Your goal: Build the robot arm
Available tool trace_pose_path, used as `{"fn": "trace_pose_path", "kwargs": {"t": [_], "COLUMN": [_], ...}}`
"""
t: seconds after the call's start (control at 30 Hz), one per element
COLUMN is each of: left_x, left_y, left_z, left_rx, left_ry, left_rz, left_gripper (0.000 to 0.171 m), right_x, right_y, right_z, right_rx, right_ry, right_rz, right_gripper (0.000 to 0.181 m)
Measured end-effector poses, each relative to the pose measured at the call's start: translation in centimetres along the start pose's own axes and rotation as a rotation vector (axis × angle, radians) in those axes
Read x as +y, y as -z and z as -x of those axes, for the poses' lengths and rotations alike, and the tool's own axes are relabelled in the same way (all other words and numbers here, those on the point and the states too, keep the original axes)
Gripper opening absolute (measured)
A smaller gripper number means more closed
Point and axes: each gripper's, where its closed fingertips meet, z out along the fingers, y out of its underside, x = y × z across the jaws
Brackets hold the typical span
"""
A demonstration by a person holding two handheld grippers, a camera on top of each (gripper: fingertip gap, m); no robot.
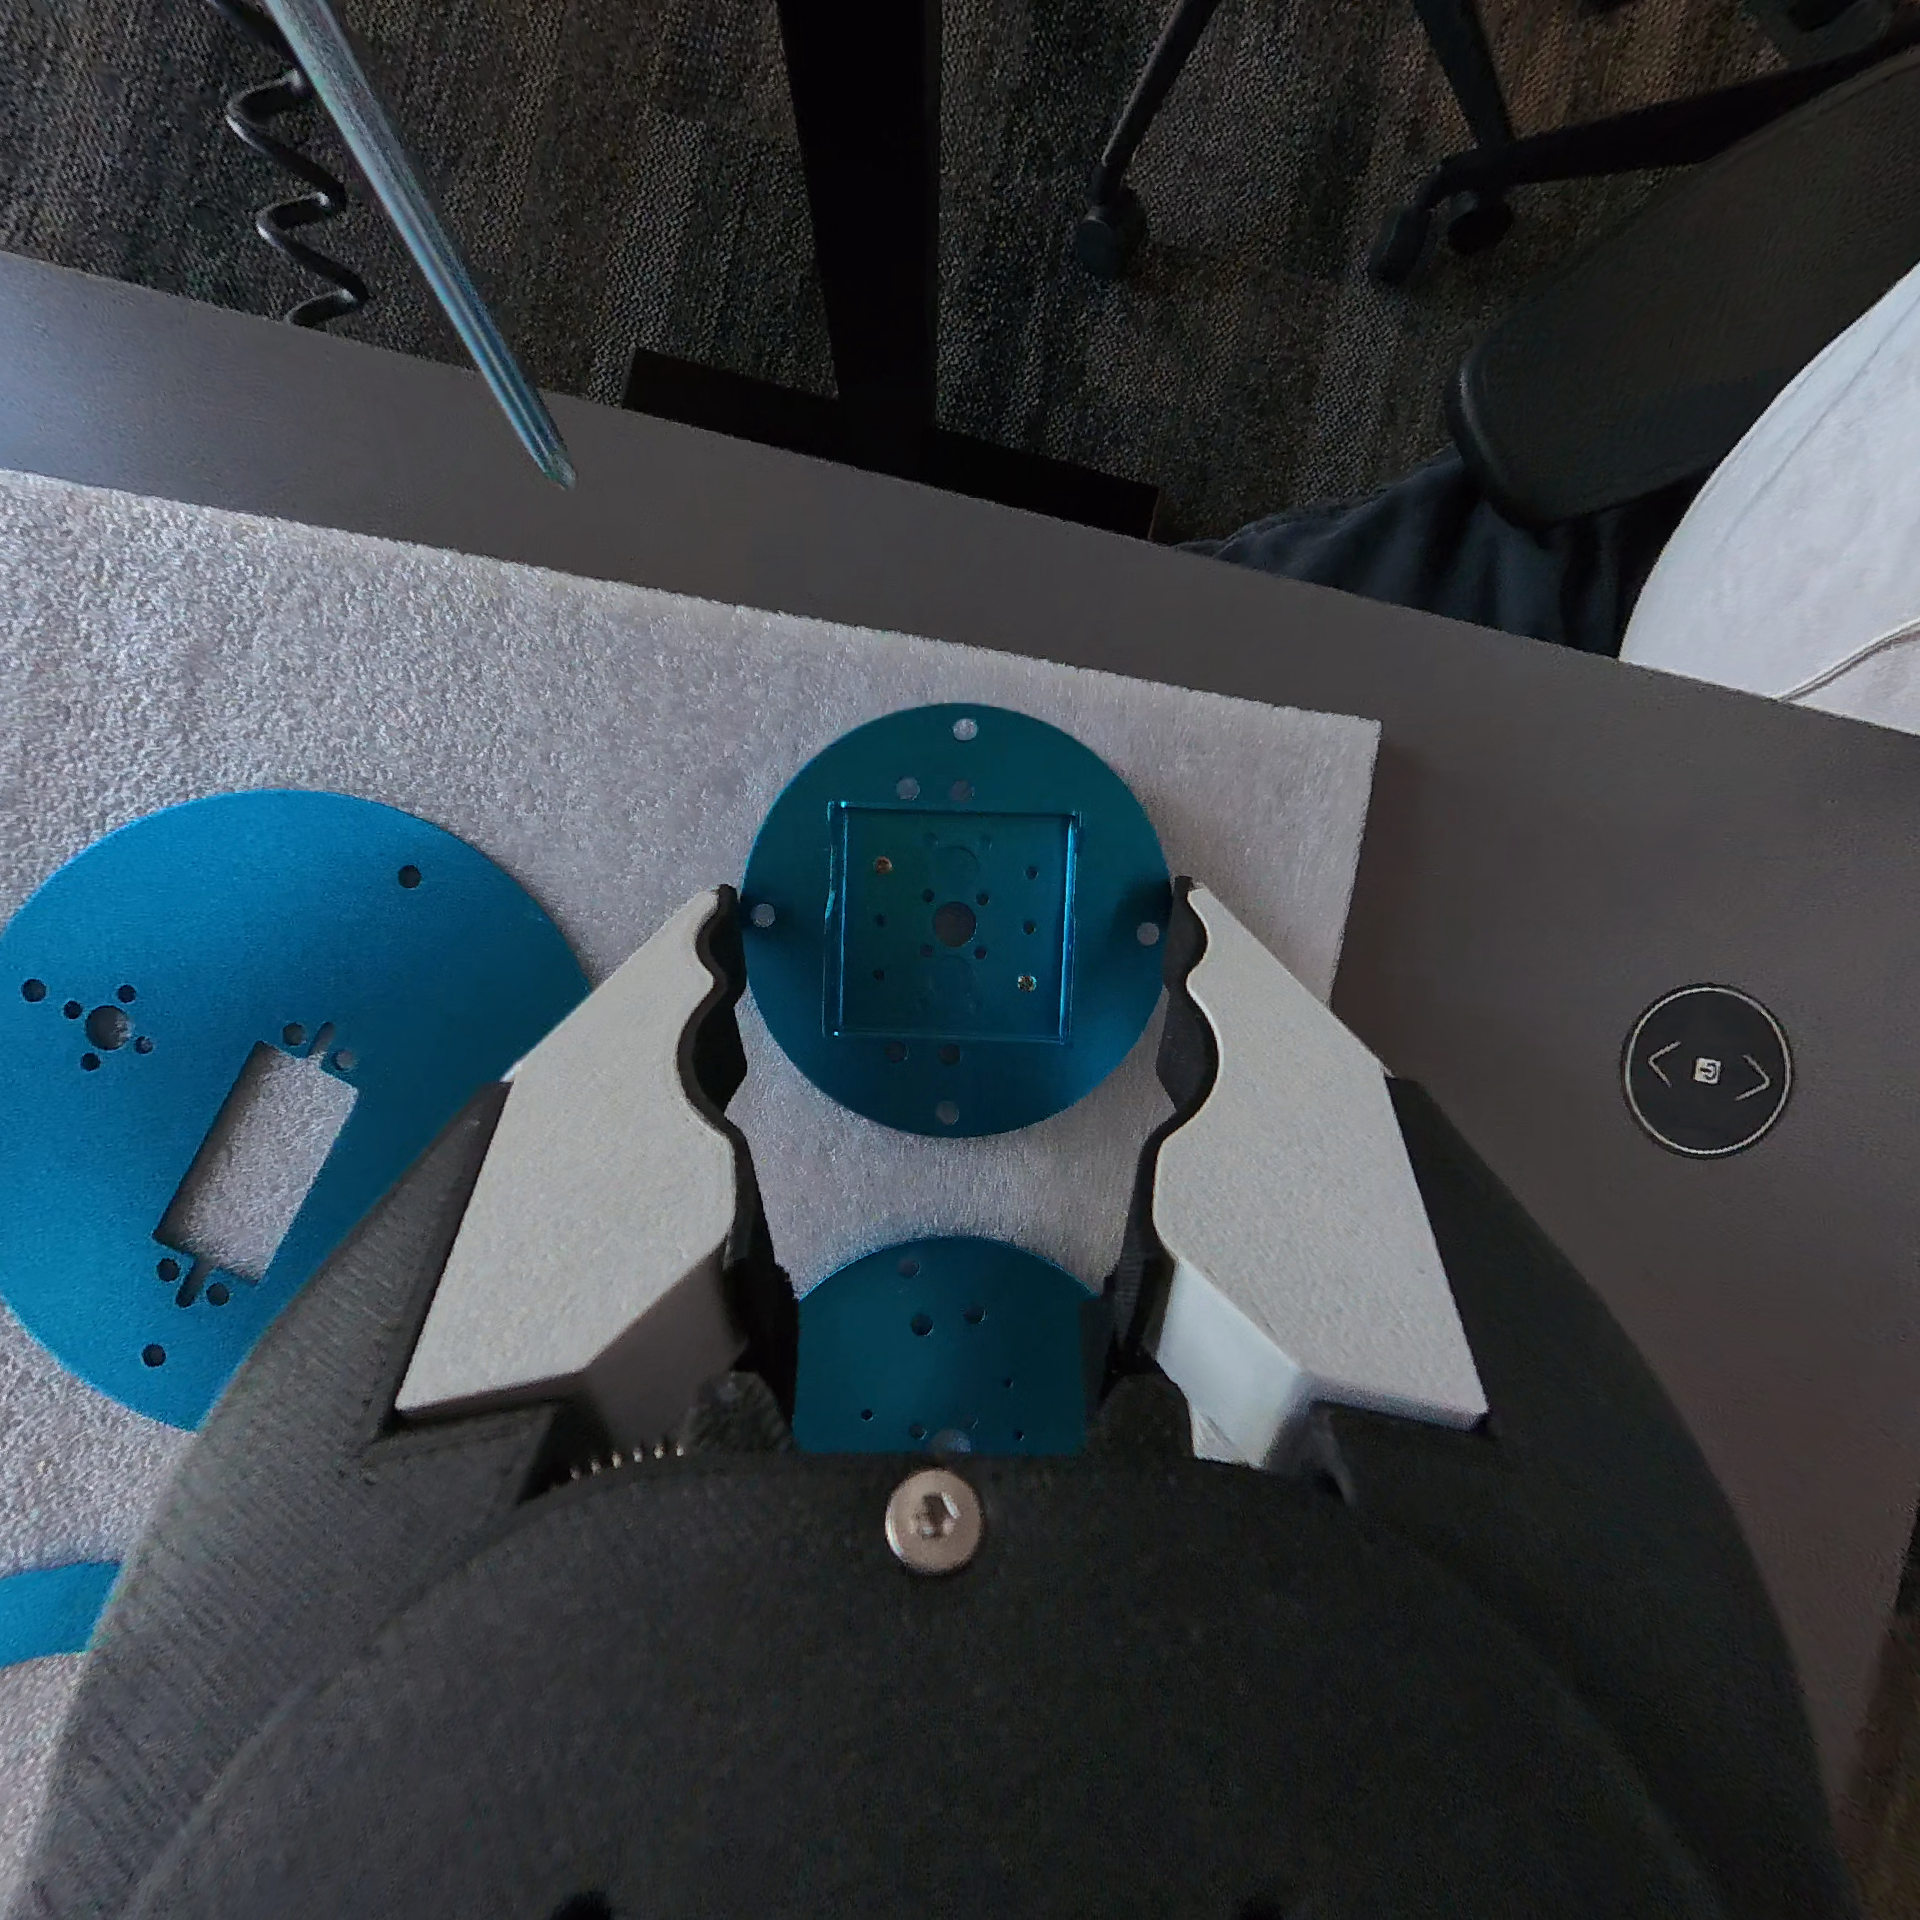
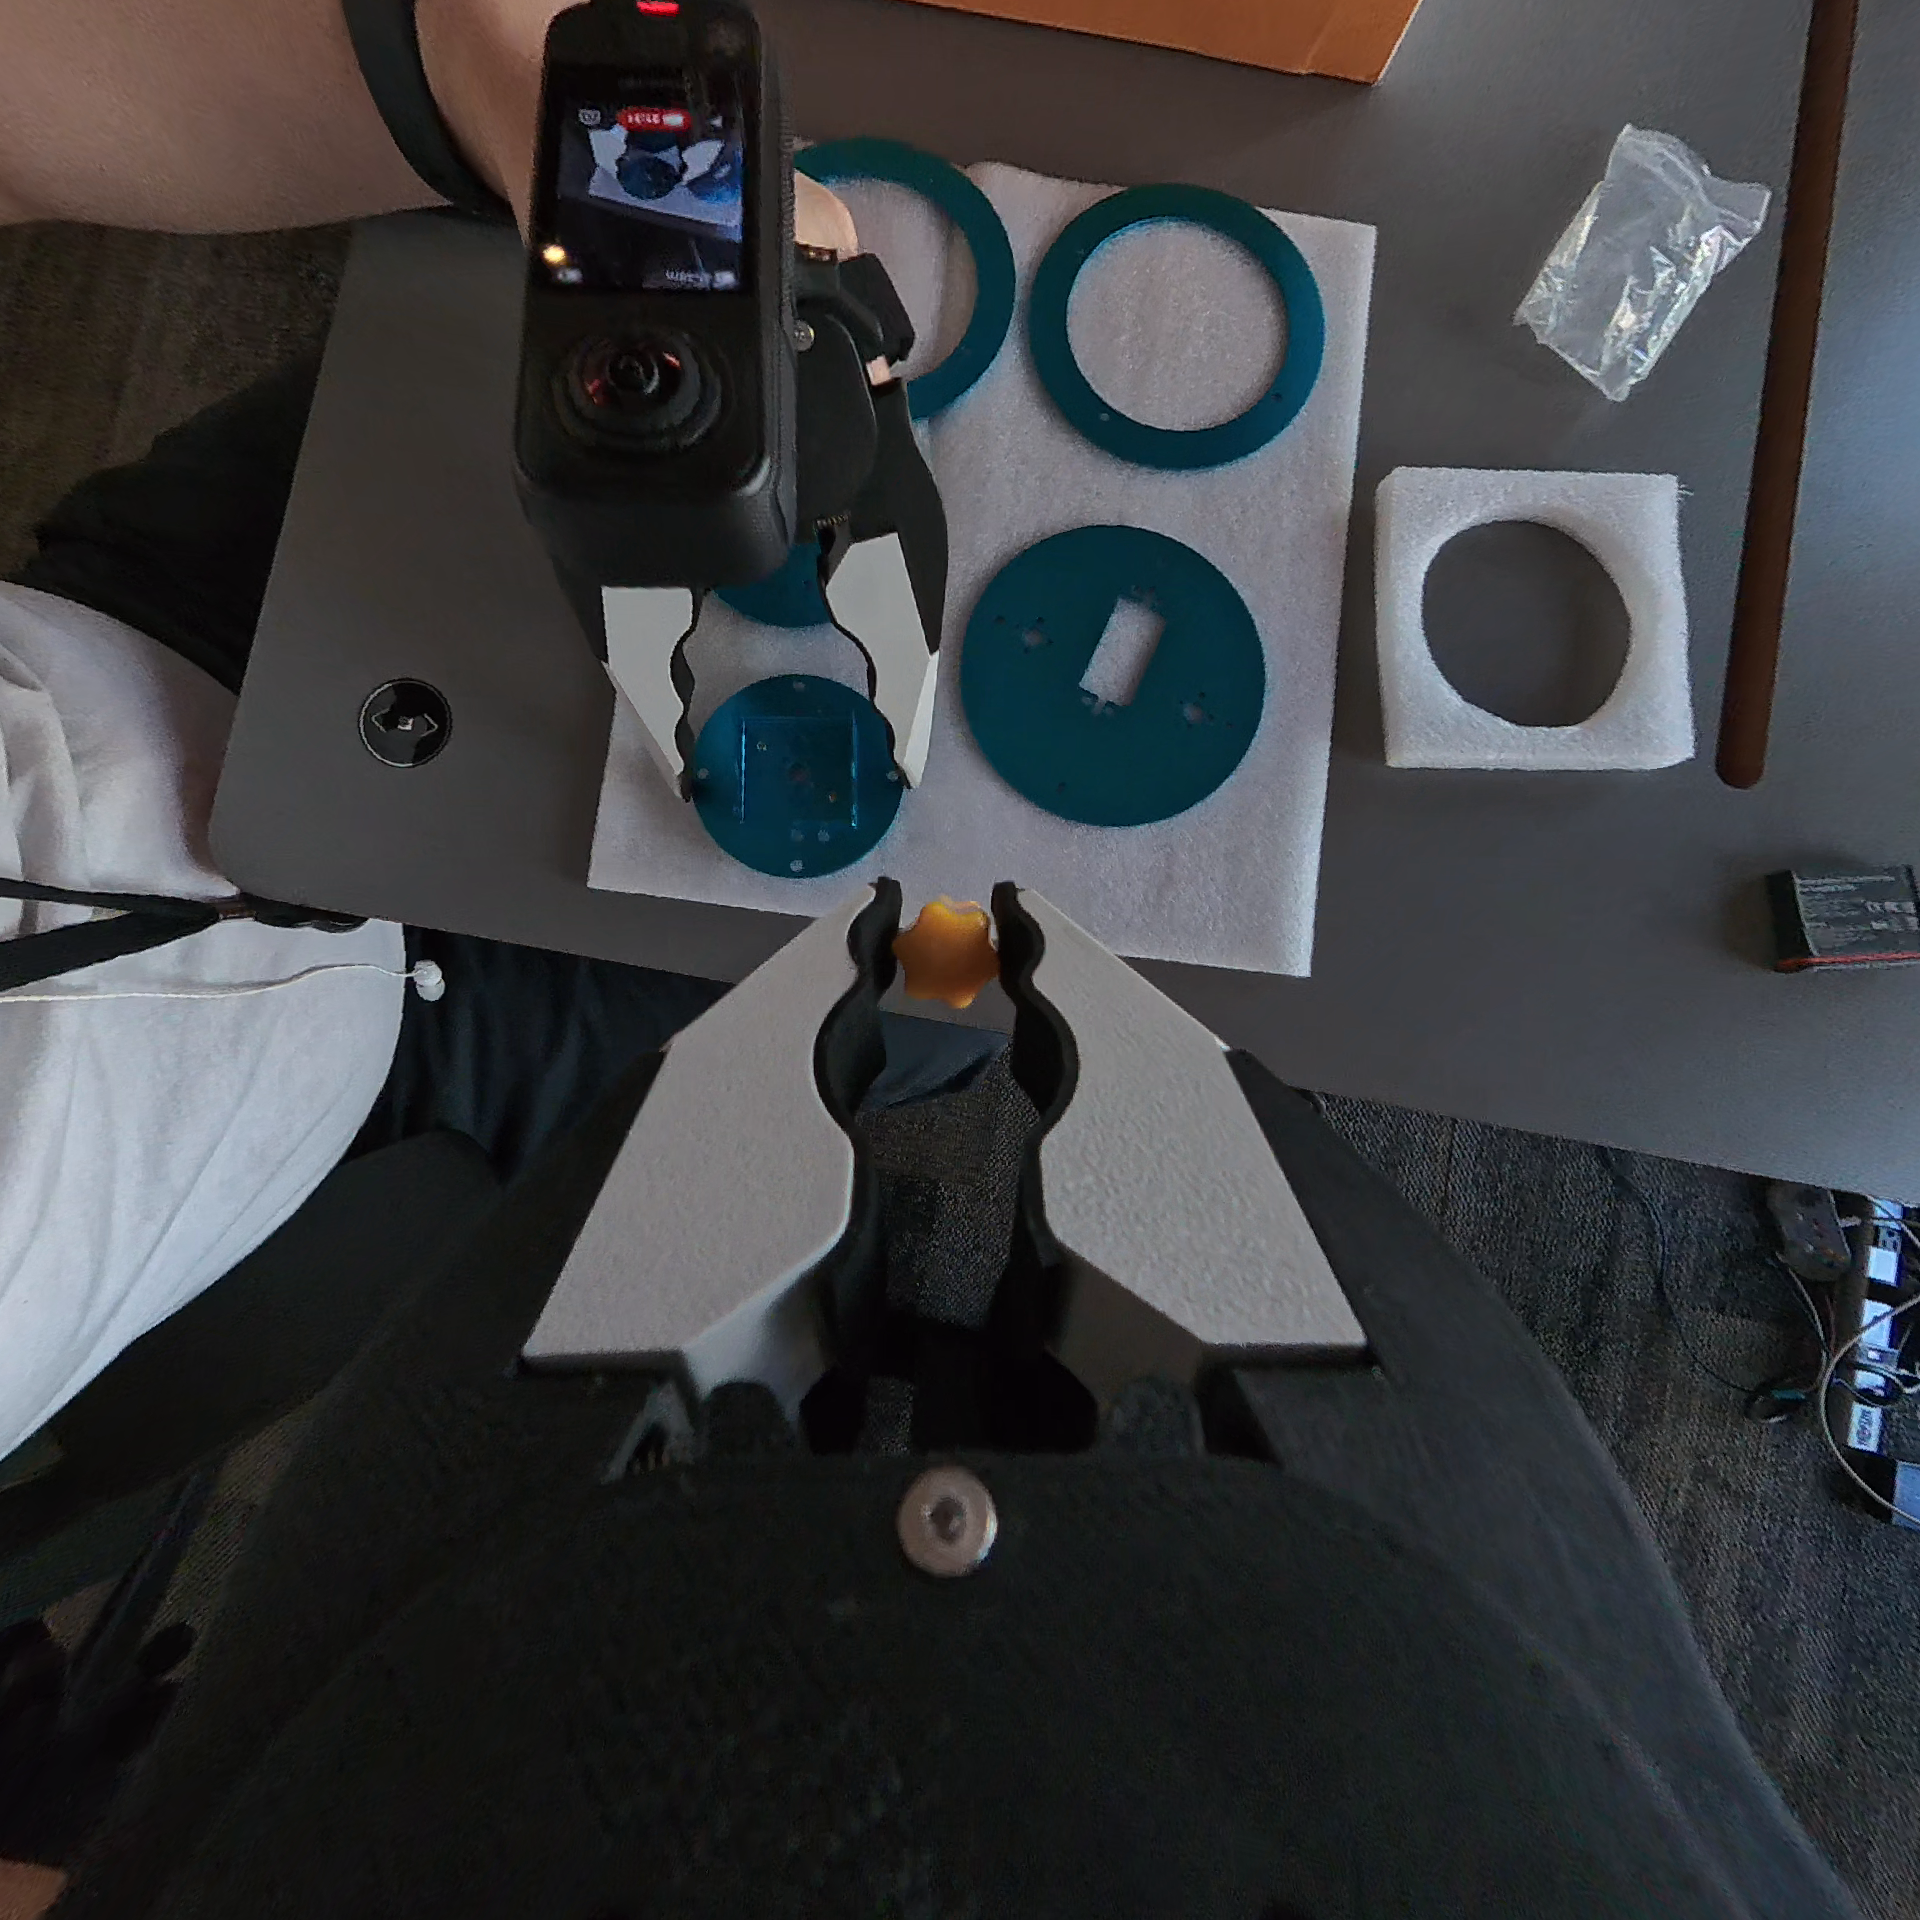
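Note:
A small blue disc [image 1: 1101,997] with a square bracket on it lies on a white foam sheet [image 1: 416,675]. My left gripper [image 1: 951,894] has its jaws against both sides of the disc's rim; it also shows in the right wrist view [image 2: 795,784], around the same disc [image 2: 795,821]. My right gripper [image 2: 943,891] is shut on the orange knurled handle [image 2: 945,956] of a screwdriver, held over the table's near edge. The screwdriver's metal shaft [image 1: 416,208] shows in the left wrist view, its tip above the foam's far edge.
A large slotted blue disc [image 2: 1112,675], two blue rings [image 2: 1174,322], [image 2: 966,270] and another small disc [image 1: 940,1351] lie on the foam. A foam block with a round hole [image 2: 1538,499], a plastic bag [image 2: 1642,260], a dark rod [image 2: 1777,416] and a black box [image 2: 1849,920] lie to the right. Across from one pair of fingers to the other is roughly 15 cm.

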Motion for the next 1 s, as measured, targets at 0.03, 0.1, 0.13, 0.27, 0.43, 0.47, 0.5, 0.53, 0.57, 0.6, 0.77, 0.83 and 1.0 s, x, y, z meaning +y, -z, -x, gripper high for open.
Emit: {"fn": "trace_pose_path", "kwargs": {"t": [0.03,0.1,0.13,0.27,0.43,0.47,0.5,0.53,0.57,0.6,0.77,0.83,1.0], "left_x": [0.1,0.0,0.0,-0.3,-3.0,-3.8,-4.6,-5.3,-6.0,-6.6,-8.3,-8.2,-8.3], "left_y": [-0.1,-0.1,-0.1,0.6,4.8,5.9,6.9,7.8,8.4,8.9,9.3,8.7,7.4], "left_z": [0.0,0.0,0.0,-0.2,0.6,1.0,1.6,1.9,2.1,2.2,1.8,1.9,1.7], "left_rx": [-0.001,-0.006,-0.007,0.001,-0.02,-0.036,-0.06,-0.069,-0.068,-0.067,-0.072,-0.108,-0.138], "left_ry": [-0.005,-0.009,-0.007,0.032,0.16,0.19,0.219,0.239,0.253,0.266,0.24,0.215,0.212], "left_rz": [0.003,-0.001,-0.004,-0.064,-0.393,-0.474,-0.547,-0.61,-0.663,-0.706,-0.771,-0.728,-0.681], "left_gripper": [0.081,0.081,0.081,0.09,0.067,0.059,0.058,0.056,0.05,0.046,0.027,0.027,0.018], "right_x": [-0.1,-0.1,-0.1,-0.5,-1.8,-2.0,-2.2,-2.3,-2.4,-2.5,-2.4,-2.3,-2.8], "right_y": [-0.3,-0.9,-1.2,-2.1,-2.5,-2.6,-2.8,-3.0,-3.2,-3.4,-4.2,-4.5,-4.4], "right_z": [0.2,0.8,1.0,1.6,2.1,2.3,2.4,2.6,2.6,2.6,3.0,3.1,3.4], "right_rx": [-0.013,-0.042,-0.051,-0.076,-0.112,-0.125,-0.14,-0.151,-0.153,-0.149,-0.17,-0.167,-0.166], "right_ry": [0.001,0.004,0.01,0.026,0.018,0.013,0.011,0.011,0.009,0.011,0.016,0.024,0.051], "right_rz": [-0.001,0.0,0.002,-0.006,-0.069,-0.079,-0.081,-0.083,-0.079,-0.076,-0.068,-0.056,-0.064], "right_gripper": [0.018,0.018,0.018,0.018,0.018,0.018,0.018,0.018,0.018,0.018,0.018,0.018,0.018]}}
